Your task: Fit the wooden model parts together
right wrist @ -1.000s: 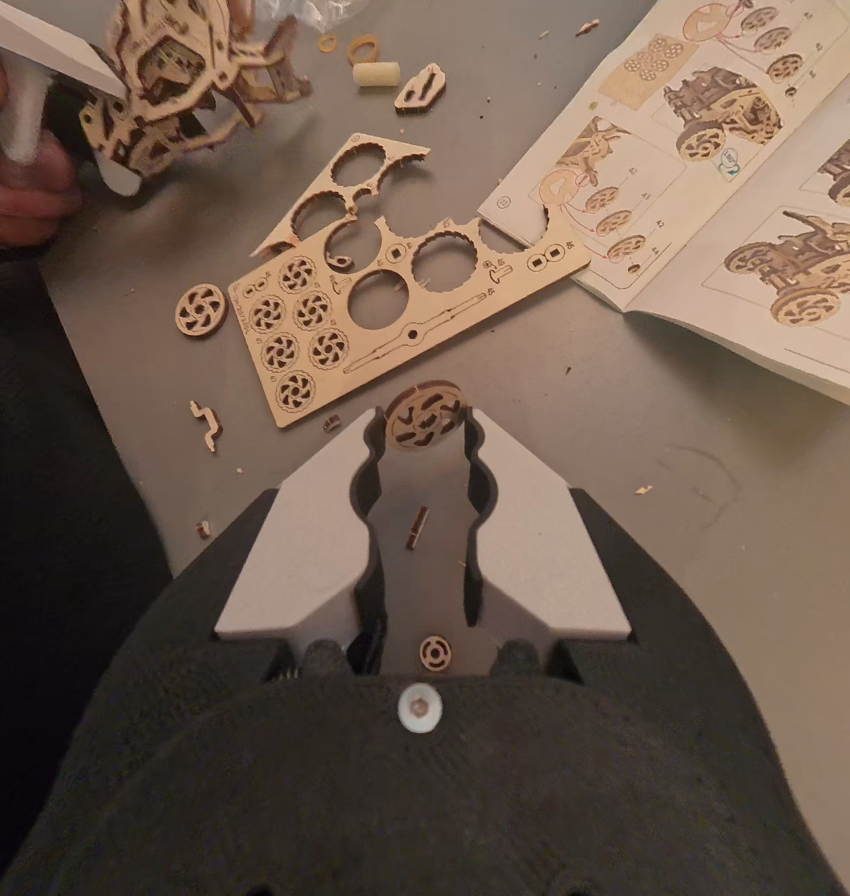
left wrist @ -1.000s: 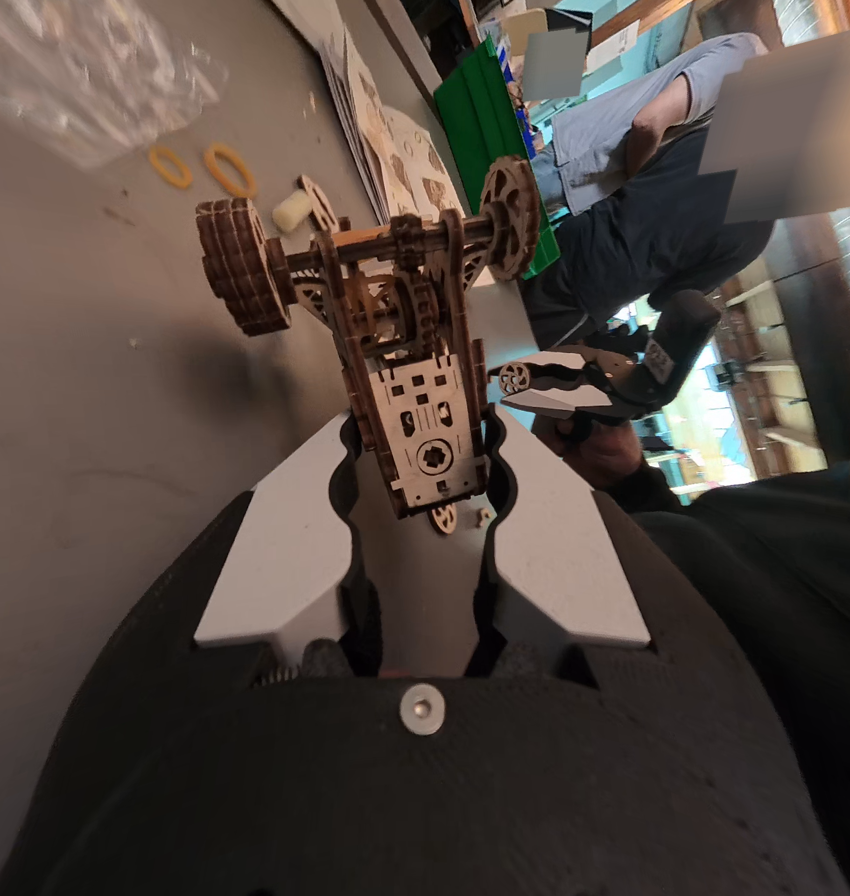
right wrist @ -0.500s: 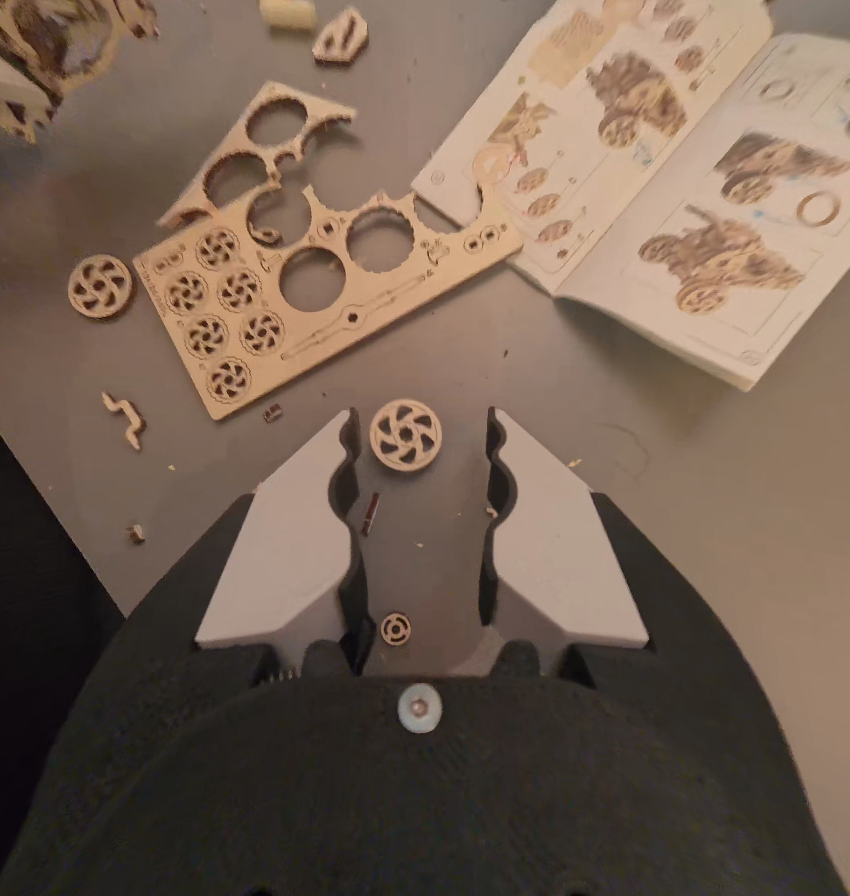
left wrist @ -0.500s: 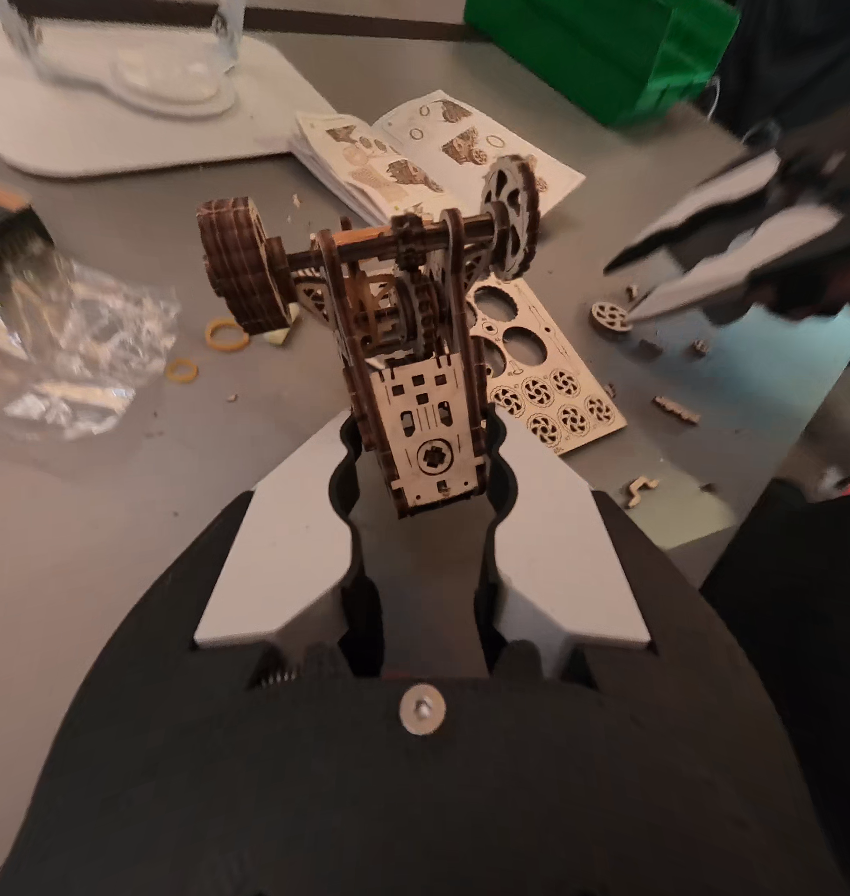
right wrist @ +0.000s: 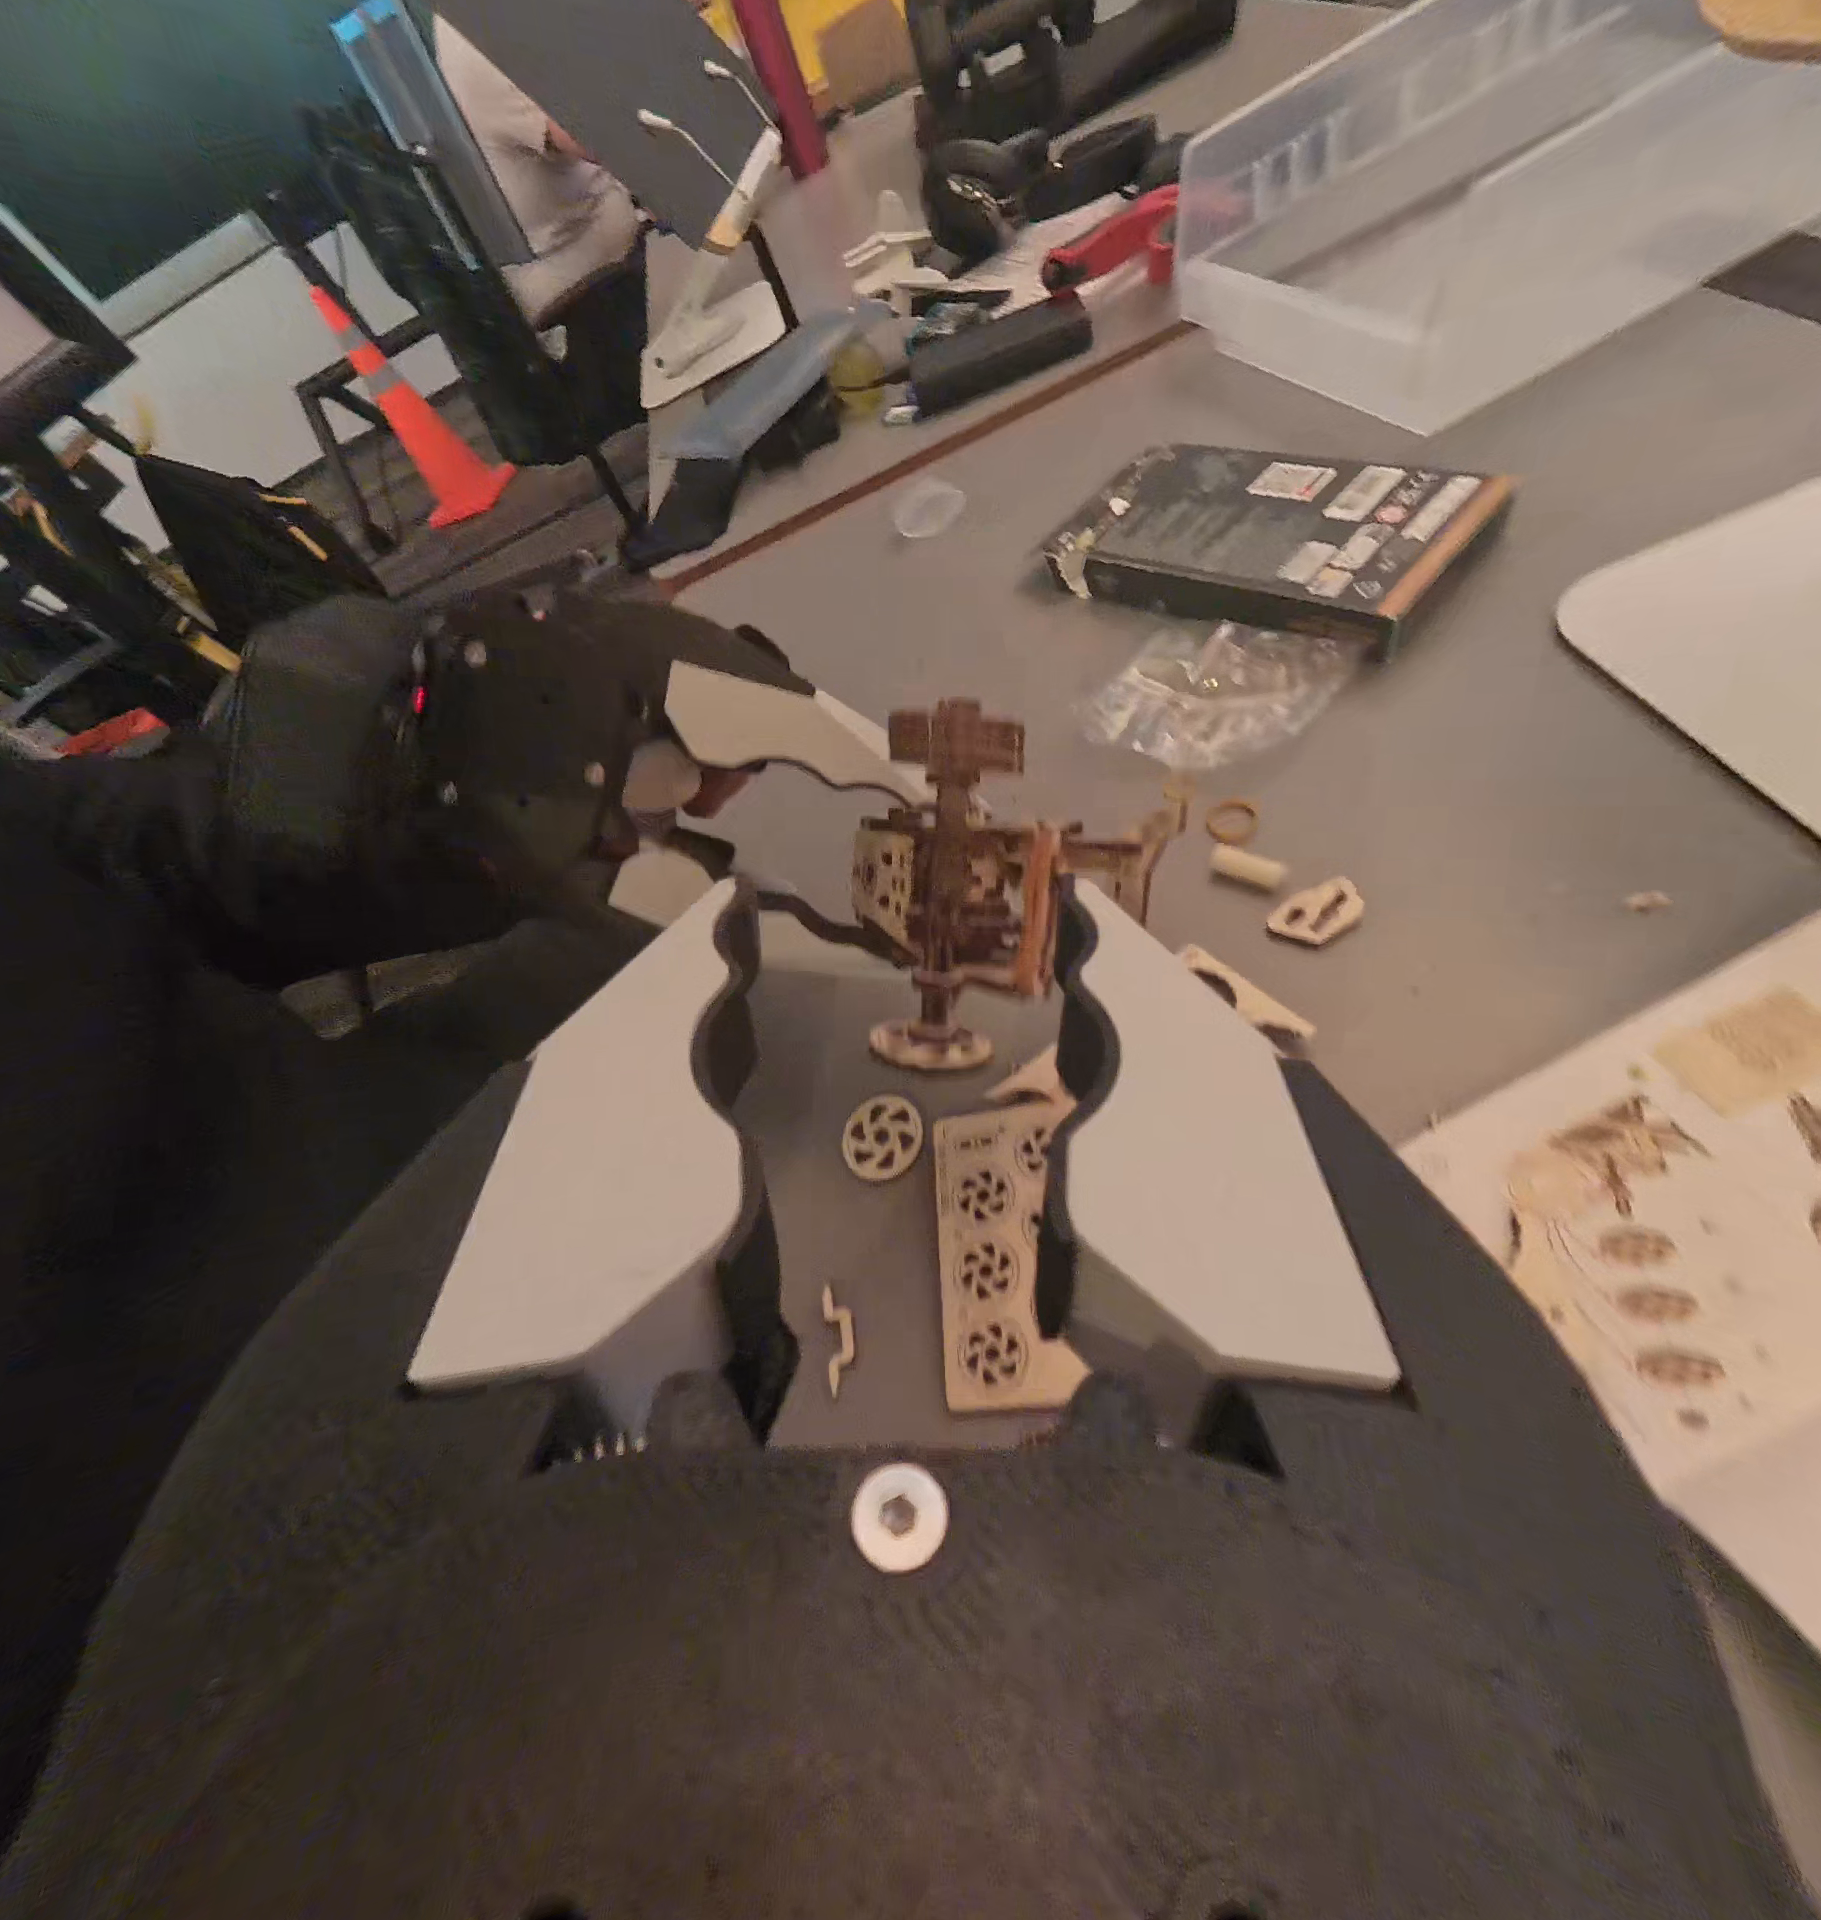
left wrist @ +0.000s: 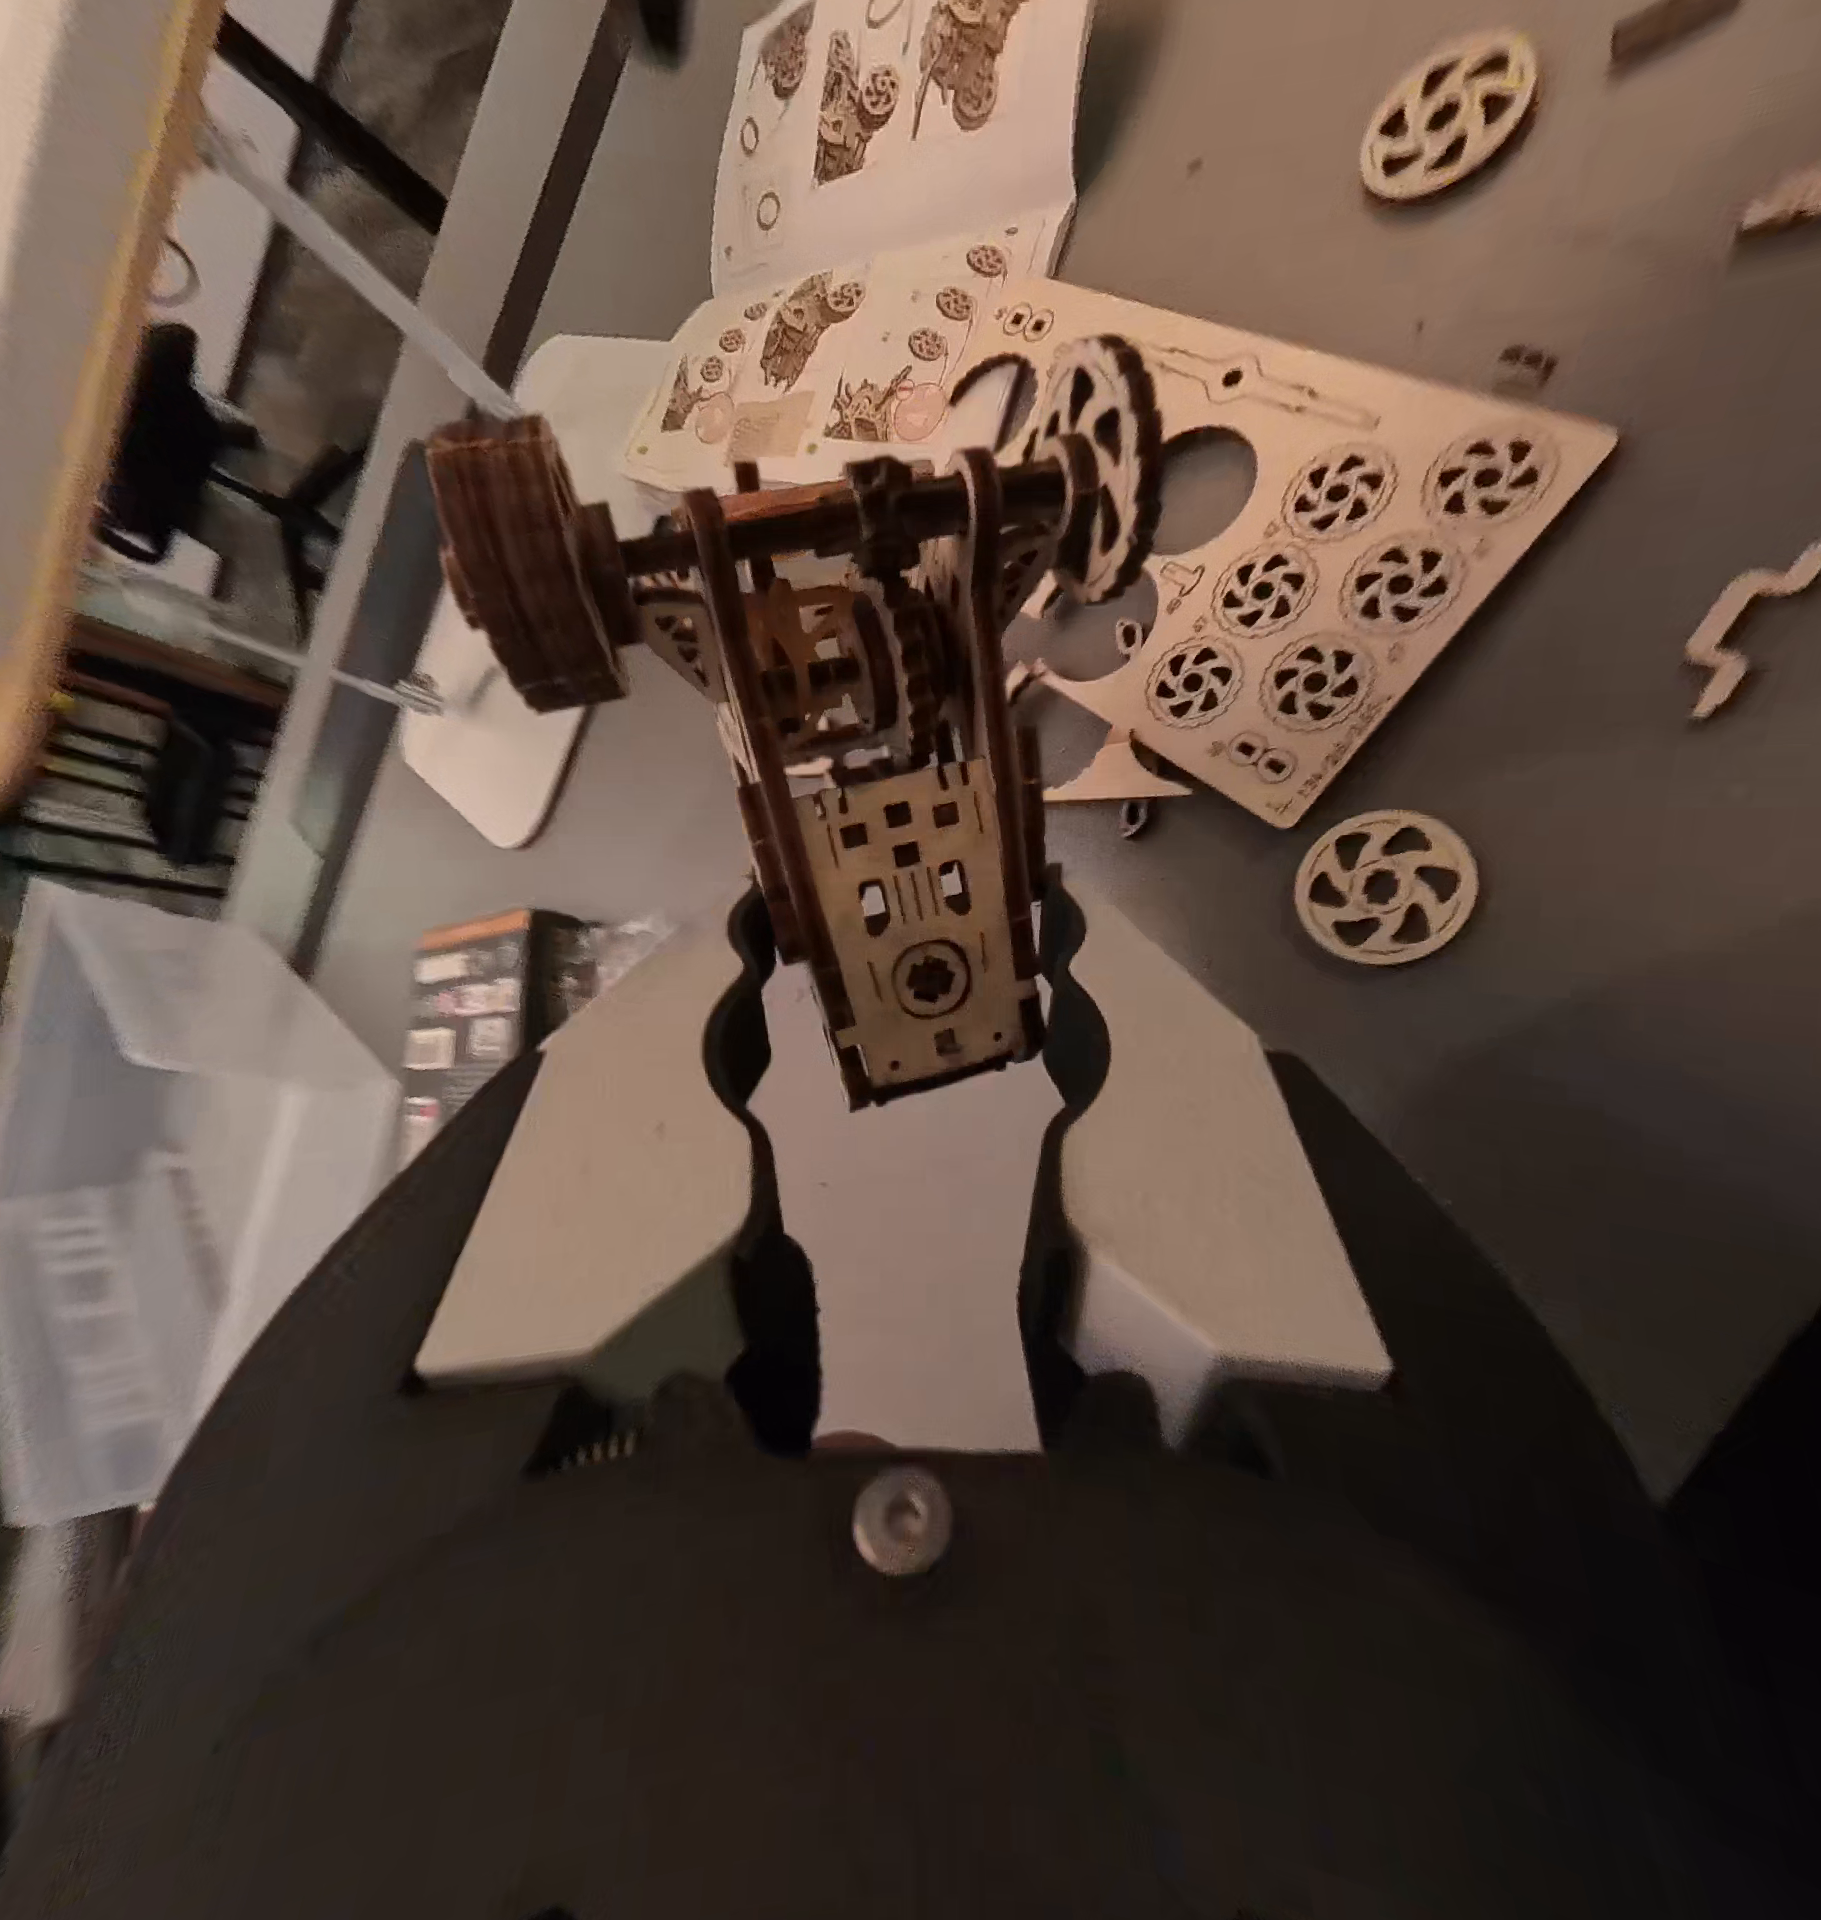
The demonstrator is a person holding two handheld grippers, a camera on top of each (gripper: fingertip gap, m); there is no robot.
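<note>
With the left tool (left wrist: 911, 935) clamped on the flat tail end of the wooden model (left wrist: 885, 644), held it over the desk (left wrist: 1508, 1091), axle and both wheels out front. Carried the right tool (right wrist: 906, 904) spread apart and empty, tips level with the model; could not tell whether around it or just short of it.

Judged two risks. Might crack the gears or thin side plates by closing the right tool on them. Might also twist the model loose, gripped as it was by one narrow end only.

Saw a loose wheel disc (right wrist: 882, 1138) flat on the desk just beside the parts sheet (right wrist: 989, 1351), a zigzag offcut (right wrist: 838, 1335) nearby, and the instruction booklet (right wrist: 1664, 1195) off to the right. Found nothing barring the disc but the model hanging close beyond it.
</note>
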